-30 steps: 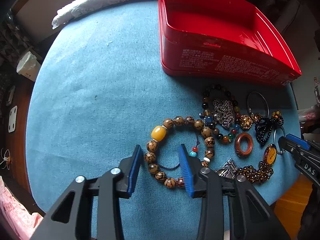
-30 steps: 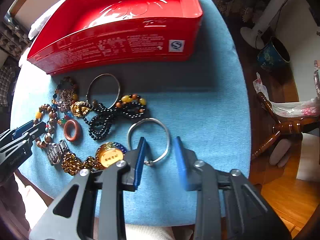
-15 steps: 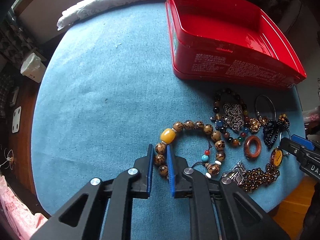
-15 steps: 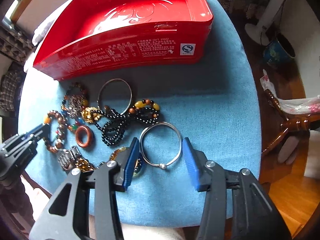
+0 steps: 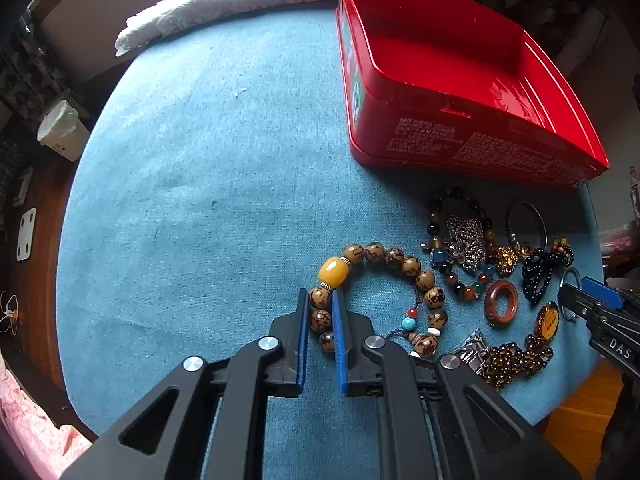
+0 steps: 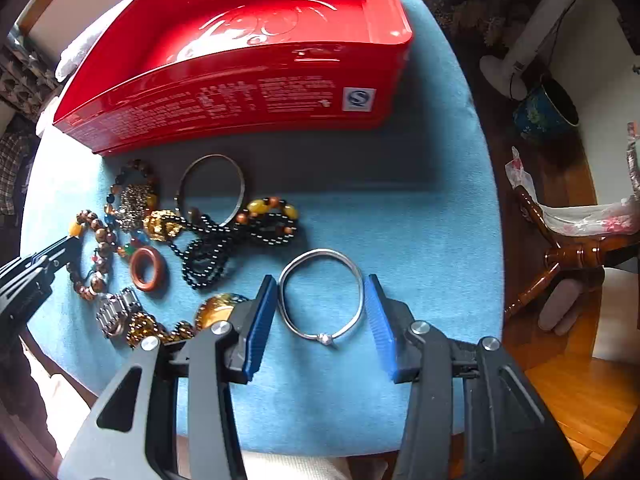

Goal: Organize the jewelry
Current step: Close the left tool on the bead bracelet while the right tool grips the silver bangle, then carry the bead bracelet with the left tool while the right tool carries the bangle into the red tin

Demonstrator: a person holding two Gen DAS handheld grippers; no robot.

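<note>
Blue cloth [image 5: 192,208]: beaded bracelet [image 5: 400,264] pinched within left gripper [image 5: 320,320].

My left gripper [image 5: 320,312] points steeply down and its blue pads are pressed on the brown beaded bracelet [image 5: 400,264]. My right gripper [image 6: 320,304] points straight down; its jaws are closing, with the silver bangle [image 6: 320,296] between them, and the pads are not touching it.
</note>
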